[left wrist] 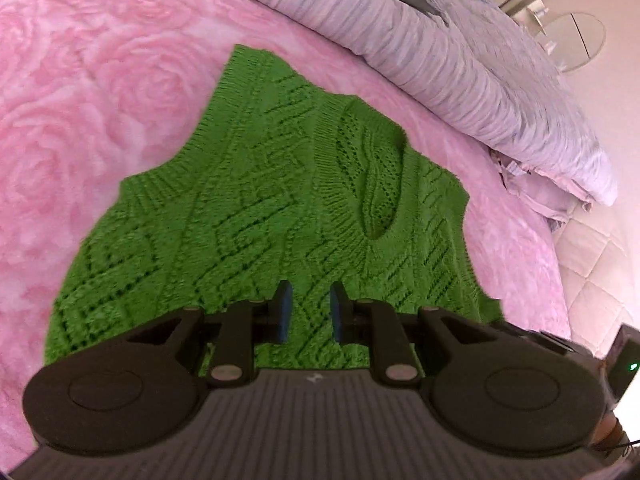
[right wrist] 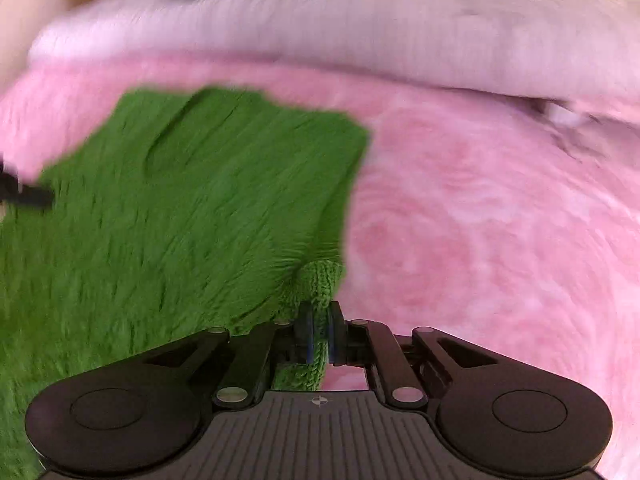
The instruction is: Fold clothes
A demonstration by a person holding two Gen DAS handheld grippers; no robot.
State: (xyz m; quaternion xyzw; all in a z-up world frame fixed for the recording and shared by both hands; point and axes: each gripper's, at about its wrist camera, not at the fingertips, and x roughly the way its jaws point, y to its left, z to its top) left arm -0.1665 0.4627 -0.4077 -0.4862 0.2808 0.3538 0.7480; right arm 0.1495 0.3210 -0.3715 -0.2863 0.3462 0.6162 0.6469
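A green knitted sleeveless sweater [left wrist: 248, 200] lies spread flat on a pink rose-patterned blanket [left wrist: 100, 92], its neck opening [left wrist: 380, 184] to the right of middle. My left gripper [left wrist: 311, 312] hovers over the sweater's near part. Its blue-padded fingers stand a little apart and only the fabric below shows in the gap. In the blurred right wrist view the sweater [right wrist: 180, 208] fills the left half. My right gripper [right wrist: 319, 322] is shut on a ribbed edge of it, and a bunched fold rises just ahead of the pads.
Crinkled lilac pillows [left wrist: 460, 68] line the far side of the blanket and show again as pillows [right wrist: 360, 28] in the right view. A white quilted surface [left wrist: 592, 264] and a round glass table [left wrist: 576, 40] lie to the right. A dark object [right wrist: 24, 196] pokes in at the left edge.
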